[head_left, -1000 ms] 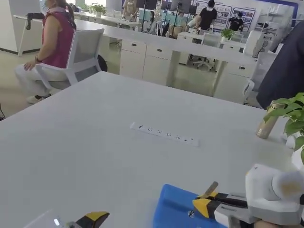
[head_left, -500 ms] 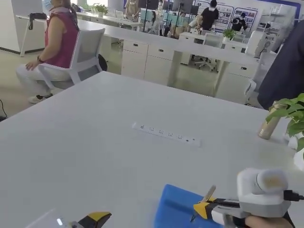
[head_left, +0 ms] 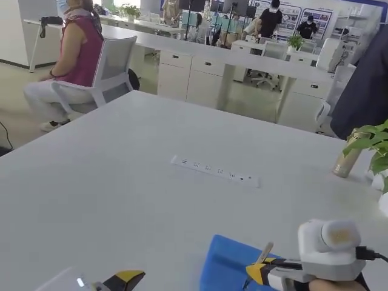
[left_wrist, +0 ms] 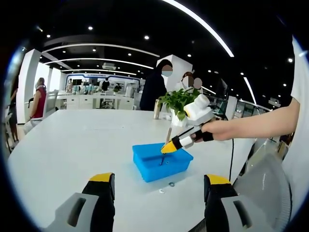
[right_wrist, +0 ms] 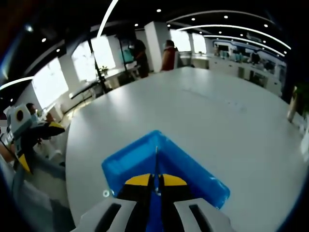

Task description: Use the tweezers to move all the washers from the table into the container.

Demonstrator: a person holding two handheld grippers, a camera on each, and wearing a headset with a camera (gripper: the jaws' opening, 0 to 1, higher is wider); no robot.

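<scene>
Can't tell whether the tweezers [right_wrist: 156,159] tips carry anything: too thin, too small. Can't make out what lies inside the blue container [left_wrist: 161,170] either. Left tongs [head_left: 124,279] in head view cut off by the bottom edge at 7 o'clock, just a yellow tip, beside a clear blurred thing [head_left: 60,282], not identifiable. In own view spread wide, gripping nothing. Right tongs [right_wrist: 155,180] pinched narrow on the tweezers, tips down inside the container. Counting two washers [left_wrist: 171,184] on the worktop [left_wrist: 72,145] at 6 o'clock of the container in left gripper view, near its wall, not touching. Spotted a washer at 8 o'clock of it in right gripper view. Further back in head view: power strip [head_left: 215,171] mid-worktop, plant [head_left: 371,145] and gold bottle [head_left: 345,161] at 3 o'clock, well apart from the container
</scene>
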